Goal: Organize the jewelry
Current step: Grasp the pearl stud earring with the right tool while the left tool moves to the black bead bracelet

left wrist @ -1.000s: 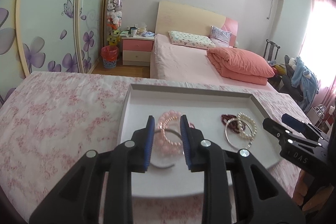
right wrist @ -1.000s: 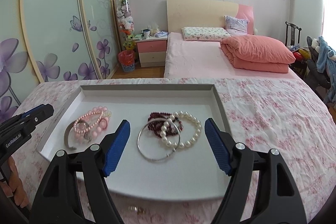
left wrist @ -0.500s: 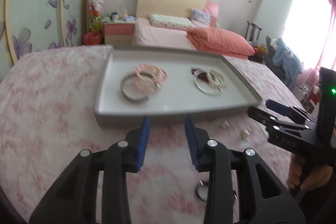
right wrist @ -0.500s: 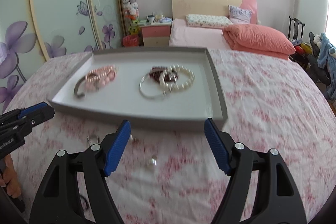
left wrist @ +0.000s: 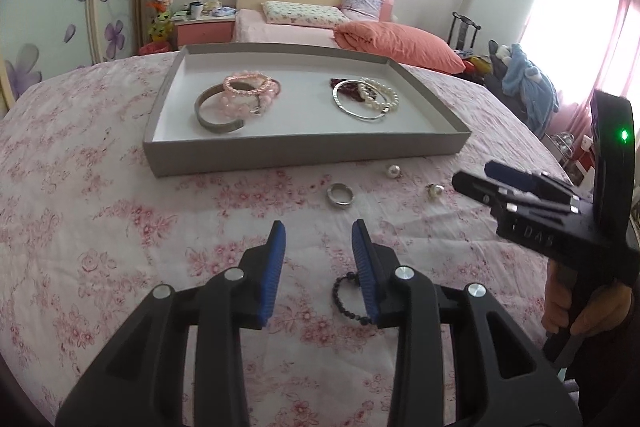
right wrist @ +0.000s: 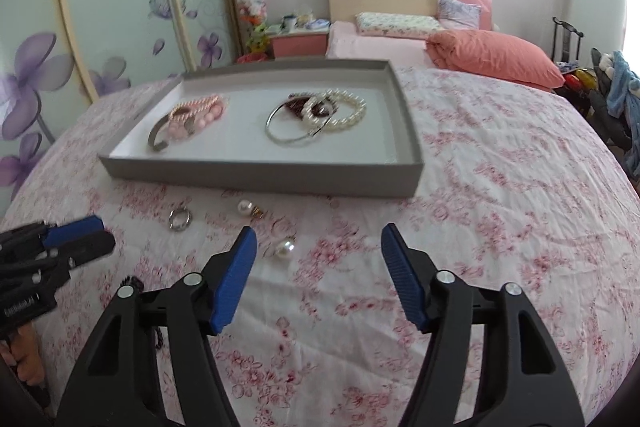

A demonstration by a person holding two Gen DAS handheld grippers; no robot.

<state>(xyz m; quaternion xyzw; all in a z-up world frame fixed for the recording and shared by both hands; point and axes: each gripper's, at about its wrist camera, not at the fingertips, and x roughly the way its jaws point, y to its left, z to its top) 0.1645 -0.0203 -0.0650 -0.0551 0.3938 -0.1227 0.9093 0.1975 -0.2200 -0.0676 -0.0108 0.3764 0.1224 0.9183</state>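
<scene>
A grey tray (left wrist: 304,149) (right wrist: 260,175) on the floral bedspread holds pink bead bracelets with a grey cuff (left wrist: 240,95) (right wrist: 188,119) at left and a silver bangle with pearl and dark red bracelets (left wrist: 366,97) (right wrist: 320,115) at right. Loose in front of the tray lie a silver ring (left wrist: 341,195) (right wrist: 180,219), two pearl earrings (left wrist: 394,171) (left wrist: 434,190) (right wrist: 245,207) (right wrist: 285,247) and a black bead bracelet (left wrist: 346,301). My left gripper (left wrist: 318,247) is open and empty, its right finger over the black bracelet. My right gripper (right wrist: 316,247) is open wide and empty, just right of one pearl earring.
The table is covered with a pink floral cloth (right wrist: 500,187). Behind it stand a bed with an orange duvet (left wrist: 396,43), a pink nightstand (left wrist: 204,29) and a flowered wardrobe (right wrist: 100,27). A chair with clothes (left wrist: 524,83) stands at right.
Both grippers have pulled back from over the tray toward the near side of the table. The loose ring, earrings and black bracelet have come into view. Both stay open.
</scene>
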